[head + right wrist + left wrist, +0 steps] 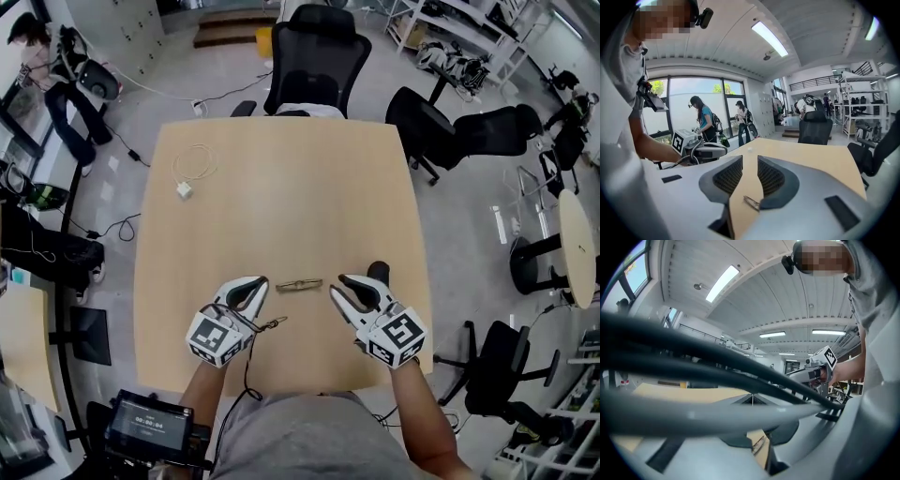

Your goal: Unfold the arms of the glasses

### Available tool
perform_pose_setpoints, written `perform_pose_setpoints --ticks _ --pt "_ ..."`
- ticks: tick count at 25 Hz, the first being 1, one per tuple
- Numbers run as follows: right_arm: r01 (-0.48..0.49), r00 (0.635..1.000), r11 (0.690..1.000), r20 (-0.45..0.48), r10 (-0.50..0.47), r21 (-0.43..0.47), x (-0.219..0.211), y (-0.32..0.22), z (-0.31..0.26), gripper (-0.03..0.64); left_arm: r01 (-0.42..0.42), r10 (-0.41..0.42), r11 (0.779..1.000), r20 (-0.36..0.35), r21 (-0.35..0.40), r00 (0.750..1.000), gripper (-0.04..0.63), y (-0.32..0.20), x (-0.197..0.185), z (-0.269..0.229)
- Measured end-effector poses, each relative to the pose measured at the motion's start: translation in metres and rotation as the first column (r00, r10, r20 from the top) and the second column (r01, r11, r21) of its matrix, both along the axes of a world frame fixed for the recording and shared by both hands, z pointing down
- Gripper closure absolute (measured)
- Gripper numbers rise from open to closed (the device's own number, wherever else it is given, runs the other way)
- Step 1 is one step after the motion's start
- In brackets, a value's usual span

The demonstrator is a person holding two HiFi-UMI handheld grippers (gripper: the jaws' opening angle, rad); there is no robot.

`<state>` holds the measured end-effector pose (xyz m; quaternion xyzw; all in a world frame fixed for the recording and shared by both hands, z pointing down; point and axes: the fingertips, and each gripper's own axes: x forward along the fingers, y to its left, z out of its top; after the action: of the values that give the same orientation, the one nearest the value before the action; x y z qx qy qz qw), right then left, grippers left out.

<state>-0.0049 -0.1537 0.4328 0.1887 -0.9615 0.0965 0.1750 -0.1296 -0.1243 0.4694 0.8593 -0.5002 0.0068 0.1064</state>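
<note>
The left tool (259, 289) and right tool (336, 284) sit over the near part of the wooden surface (291, 197), each with jaws apart and gripping nothing. Between their tips lie the glasses (299, 284), slim, brownish, arms folded flat. Farther off is a coiled white cable (192, 169)

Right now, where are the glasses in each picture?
Head view: glasses, low on the table, between left claw and right claw.
Left gripper view: low centre, beneath blurry cables.
Right gripper view: low centre, seen through the claw's gap.
Shared landmark: the tan table.
</note>
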Motion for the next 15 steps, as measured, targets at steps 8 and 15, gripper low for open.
perform_pose_setpoints --ticks 8,15 --pt "0.066 0.977 0.993 -0.195 -0.085 -0.102 -0.011 -0.014 0.116 0.520 -0.062 0.054 0.971 -0.041 -0.232 0.998 0.588 -0.012 -0.003 0.119" --pt "0.127 0.897 0.980 -0.405 -0.179 -0.151 -0.002 -0.023 0.201 0.503 -0.127 0.130 0.929 -0.017 -0.348 0.991 0.588 -0.012 0.012 0.180"
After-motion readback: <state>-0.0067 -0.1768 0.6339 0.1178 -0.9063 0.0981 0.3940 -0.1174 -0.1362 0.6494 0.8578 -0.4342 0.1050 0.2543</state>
